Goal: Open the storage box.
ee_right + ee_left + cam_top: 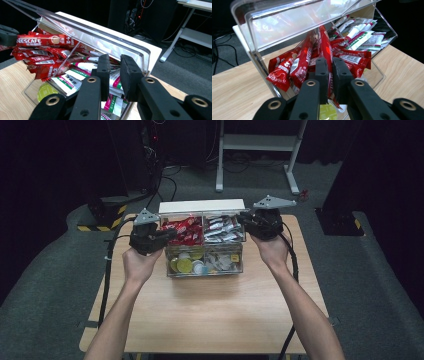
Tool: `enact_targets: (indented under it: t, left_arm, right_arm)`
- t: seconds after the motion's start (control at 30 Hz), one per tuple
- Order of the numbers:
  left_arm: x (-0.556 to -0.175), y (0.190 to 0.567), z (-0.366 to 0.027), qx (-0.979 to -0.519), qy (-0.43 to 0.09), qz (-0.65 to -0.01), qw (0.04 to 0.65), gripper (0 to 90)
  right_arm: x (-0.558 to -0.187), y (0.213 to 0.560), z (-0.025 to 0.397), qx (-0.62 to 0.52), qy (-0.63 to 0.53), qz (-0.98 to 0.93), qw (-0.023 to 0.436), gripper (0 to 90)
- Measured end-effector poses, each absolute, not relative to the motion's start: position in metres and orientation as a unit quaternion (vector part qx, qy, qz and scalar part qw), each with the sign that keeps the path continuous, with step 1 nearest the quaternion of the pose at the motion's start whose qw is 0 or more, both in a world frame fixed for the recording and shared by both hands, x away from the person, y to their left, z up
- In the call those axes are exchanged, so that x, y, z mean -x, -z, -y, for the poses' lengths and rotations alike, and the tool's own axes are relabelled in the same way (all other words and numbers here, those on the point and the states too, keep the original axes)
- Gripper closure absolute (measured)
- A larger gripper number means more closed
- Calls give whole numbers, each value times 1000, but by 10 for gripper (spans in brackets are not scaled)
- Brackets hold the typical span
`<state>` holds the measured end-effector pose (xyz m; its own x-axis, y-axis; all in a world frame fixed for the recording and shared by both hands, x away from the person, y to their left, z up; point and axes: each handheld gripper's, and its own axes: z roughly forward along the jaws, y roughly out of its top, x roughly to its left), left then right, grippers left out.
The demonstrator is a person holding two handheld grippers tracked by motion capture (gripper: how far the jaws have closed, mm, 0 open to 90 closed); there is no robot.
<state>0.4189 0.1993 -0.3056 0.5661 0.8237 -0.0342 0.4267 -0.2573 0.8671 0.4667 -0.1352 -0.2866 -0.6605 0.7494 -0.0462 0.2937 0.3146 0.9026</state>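
Observation:
A clear four-compartment box (204, 272) stands on the wooden table, its clear lid (287, 22) tilted up. My left gripper (331, 62) reaches into the back left compartment and is shut on a red Nescafe sachet (325, 47). That sachet (37, 40) also appears lifted level in the right gripper view. My right gripper (115, 60) is at the box's back right corner. Its jaws are nearly together, with the lid's front edge (100, 37) between them. In the high view the left gripper (170, 234) and right gripper (243, 219) flank the box.
White, green and pink sachets (362, 40) fill the back right compartment. Round capsules (184, 265) and small packets (225, 261) lie in the front ones. Bare table (210, 315) stretches toward the person. A white desk frame (255, 142) stands on the floor behind.

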Motion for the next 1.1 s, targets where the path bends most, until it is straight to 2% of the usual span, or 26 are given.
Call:
enact_targets:
  t: [1.1]
  left_arm:
    - [-382, 301, -227, -752, -215, -401, 477, 841]
  right_arm:
    - [-467, 287, 135, -335, -480, -774, 239, 775]
